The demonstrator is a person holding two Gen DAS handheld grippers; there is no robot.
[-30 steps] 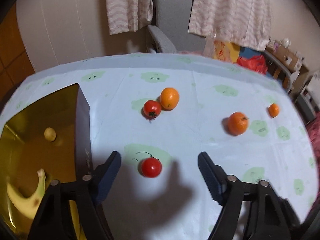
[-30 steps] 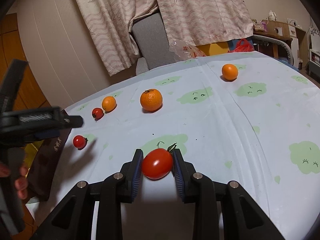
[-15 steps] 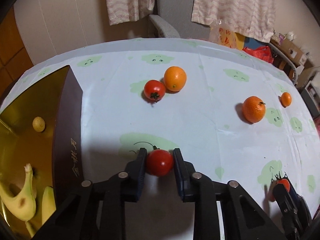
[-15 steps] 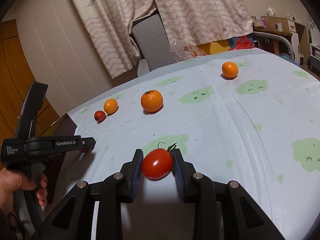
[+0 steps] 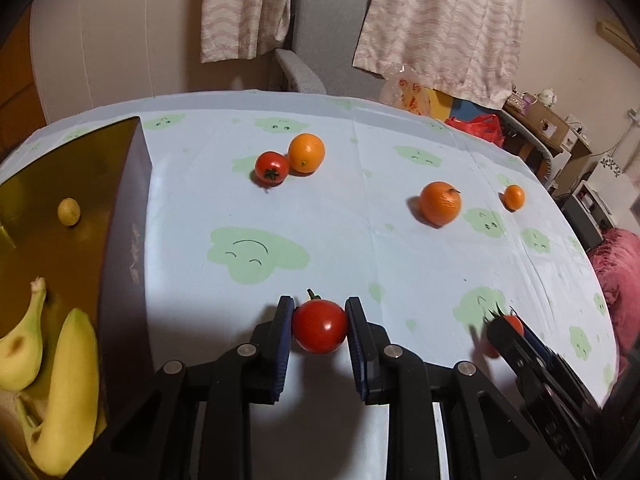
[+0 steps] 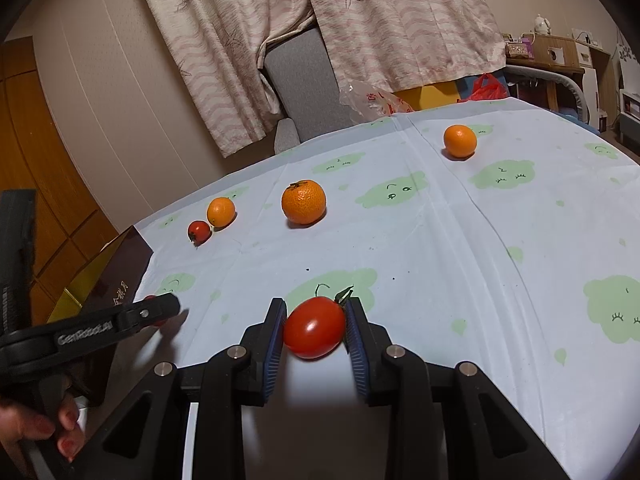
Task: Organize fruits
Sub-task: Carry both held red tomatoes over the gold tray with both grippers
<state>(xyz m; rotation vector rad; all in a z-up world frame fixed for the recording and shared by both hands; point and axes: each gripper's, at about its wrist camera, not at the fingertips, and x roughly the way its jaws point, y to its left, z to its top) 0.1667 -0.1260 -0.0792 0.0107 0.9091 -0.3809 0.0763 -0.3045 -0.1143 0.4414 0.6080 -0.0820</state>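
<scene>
Both of my grippers have fruit clamped. The left gripper (image 5: 320,326) is closed on a small round tomato (image 5: 320,326), both pads pressed against its sides, stem pointing up and away. It hangs just over the tablecloth (image 5: 360,240), close beside the dark outer wall of the gold-lined box (image 5: 120,240). In the right wrist view I see this gripper from the side, low on the left, with only a sliver of red showing at its tip.

The right gripper (image 6: 316,332) is closed on an oval tomato (image 6: 316,332), tilted between the pads, its green calyx against the right pad. It sits over a green cloud print on the cloth.

Inside the box I note two bananas (image 5: 56,380) at the near end and one small yellow fruit (image 5: 69,211) further in, well apart from them.

On the cloth, loose: a third tomato (image 5: 272,168) touching a smooth orange (image 5: 306,153); a larger bumpy mandarin (image 5: 440,203) to the right; a small orange (image 5: 513,197) near the mandarin, further right.

A hand (image 6: 40,432) grips the left gripper's handle at the lower left edge of the right wrist view. A grey chair (image 6: 304,84) stands behind the table, under the curtains (image 6: 320,20).
</scene>
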